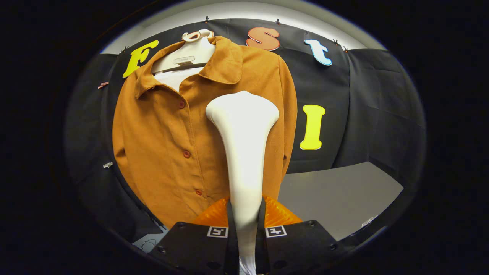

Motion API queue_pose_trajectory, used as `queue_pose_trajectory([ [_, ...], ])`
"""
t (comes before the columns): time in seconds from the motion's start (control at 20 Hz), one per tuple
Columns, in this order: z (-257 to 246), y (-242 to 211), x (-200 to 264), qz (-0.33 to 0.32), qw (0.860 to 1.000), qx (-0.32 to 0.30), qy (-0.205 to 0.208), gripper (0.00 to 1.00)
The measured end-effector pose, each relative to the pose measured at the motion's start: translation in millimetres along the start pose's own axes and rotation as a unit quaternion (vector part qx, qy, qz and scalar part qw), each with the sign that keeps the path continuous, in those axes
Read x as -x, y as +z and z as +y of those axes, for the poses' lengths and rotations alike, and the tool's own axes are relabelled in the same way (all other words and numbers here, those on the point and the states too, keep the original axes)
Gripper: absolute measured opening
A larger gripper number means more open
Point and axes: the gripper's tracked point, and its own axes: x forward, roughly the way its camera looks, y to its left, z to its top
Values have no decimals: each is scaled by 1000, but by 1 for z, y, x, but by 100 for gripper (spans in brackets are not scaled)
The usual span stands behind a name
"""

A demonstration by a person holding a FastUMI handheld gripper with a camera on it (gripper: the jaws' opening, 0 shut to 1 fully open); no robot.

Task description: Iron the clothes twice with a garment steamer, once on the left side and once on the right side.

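Note:
A brown-orange button-up shirt (164, 130) hangs on a white hanger (191, 53) against the black booth wall, with a white garment showing at its open collar. My gripper (244, 229) is shut on the handle of a white garment steamer (244, 145), both fingers pressing its narrow lower part. The steamer rises straight ahead of the fingers, and its wide head rests against the shirt's right half, just right of the button row at chest height. The steamer covers part of that side of the shirt.
A grey table top (336, 194) lies to the right, below the shirt's hem. The black cloth wall (374, 114) closes the back and both sides. A small clip (107, 165) sits on the wall left of the shirt.

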Motion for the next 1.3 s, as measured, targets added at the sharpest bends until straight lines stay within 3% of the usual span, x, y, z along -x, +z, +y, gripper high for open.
queue_pose_trajectory([
  [0.25, -3, -18, -11, -11, 1000, 11, -18, 20],
  [0.55, -7, -84, -21, 13, 1000, 9, -22, 20],
  [0.95, -6, -183, -35, 73, 997, 14, -23, 21],
  [1.3, -7, -259, -19, 151, 988, 1, -18, 20],
])
